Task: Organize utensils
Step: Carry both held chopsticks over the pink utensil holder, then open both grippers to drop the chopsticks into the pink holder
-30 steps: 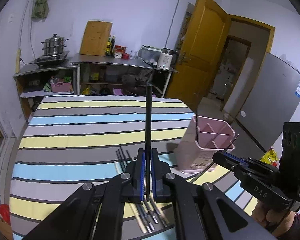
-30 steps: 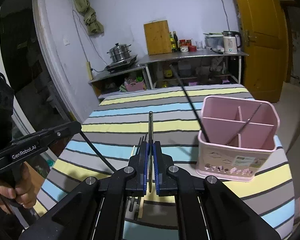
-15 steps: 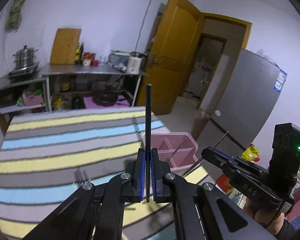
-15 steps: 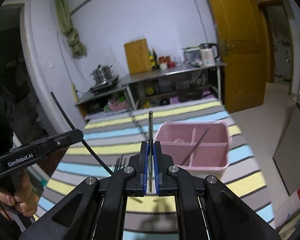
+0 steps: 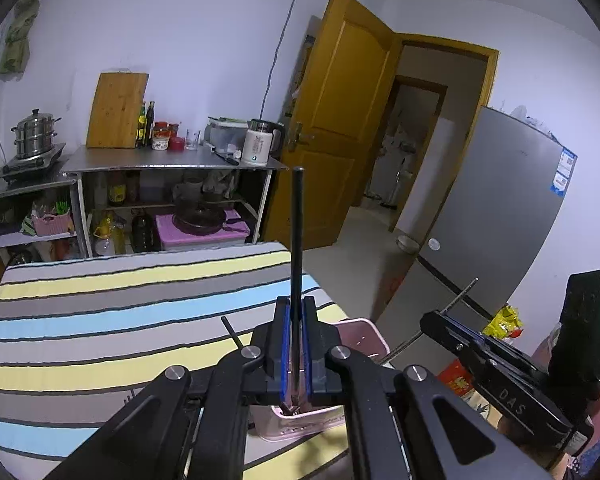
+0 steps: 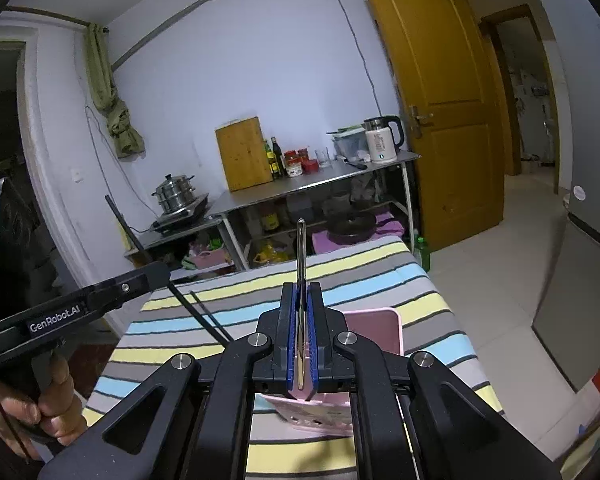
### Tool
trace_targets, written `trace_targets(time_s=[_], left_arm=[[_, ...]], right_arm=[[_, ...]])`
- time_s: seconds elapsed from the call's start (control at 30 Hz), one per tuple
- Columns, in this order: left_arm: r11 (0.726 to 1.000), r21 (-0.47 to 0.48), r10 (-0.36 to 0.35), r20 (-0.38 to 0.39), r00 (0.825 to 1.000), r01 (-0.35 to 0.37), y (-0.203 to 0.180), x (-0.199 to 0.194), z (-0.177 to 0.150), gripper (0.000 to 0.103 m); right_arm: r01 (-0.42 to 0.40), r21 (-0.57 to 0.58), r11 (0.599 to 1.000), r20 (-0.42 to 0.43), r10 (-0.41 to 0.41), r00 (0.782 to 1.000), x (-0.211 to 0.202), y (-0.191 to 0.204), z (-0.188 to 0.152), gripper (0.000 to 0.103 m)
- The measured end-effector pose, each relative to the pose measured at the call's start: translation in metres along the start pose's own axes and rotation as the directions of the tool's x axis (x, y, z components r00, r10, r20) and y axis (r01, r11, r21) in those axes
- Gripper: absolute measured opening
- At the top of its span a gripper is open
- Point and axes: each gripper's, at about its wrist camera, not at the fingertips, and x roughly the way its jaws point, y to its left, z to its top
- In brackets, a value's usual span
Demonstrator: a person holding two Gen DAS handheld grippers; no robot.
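My left gripper (image 5: 296, 312) is shut on a black chopstick (image 5: 297, 232) that stands upright between its jaws. My right gripper (image 6: 301, 300) is shut on a thin silver utensil (image 6: 301, 252), also upright. Both are held over a pink divided utensil holder (image 5: 364, 334), which stands on the striped tablecloth (image 5: 100, 328) and is mostly hidden under the jaws. The holder also shows in the right wrist view (image 6: 374, 328). Another black chopstick (image 5: 231, 332) sticks up out of the holder. The right gripper shows at the right of the left wrist view (image 5: 440, 318).
A steel counter (image 5: 160, 160) with a cutting board (image 5: 118, 116), bottles and a kettle (image 5: 258, 148) stands behind the table. A steamer pot (image 5: 34, 138) sits at the left. A wooden door (image 5: 340, 120) and a grey fridge (image 5: 500, 208) are at the right.
Both grippers have moved forward and right over the pink holder, keeping their utensils. The utensils lying on the cloth have dropped out of view and the holder is now under the jaws.
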Motion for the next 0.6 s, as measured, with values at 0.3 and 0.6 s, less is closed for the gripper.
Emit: trace_targets(time_s=[0.3,0.6], left_arm=[[1.000,0.000,0.010,-0.071,0.997,-0.010,0.012,0.040,-0.025,0.005],[1.000,0.016,0.025,-0.131,0.991,-0.024,0.016,0.064,-0.047,0.005]], right_arm=[[0.019,-0.009,1.000,-0.078,-0.020,0.997,0.033,-0.007,-0.028,0.005],[0.030,0.011,0.999,-0.169,-0.028,0.985,0.059,-0.019,-0.053,0.005]])
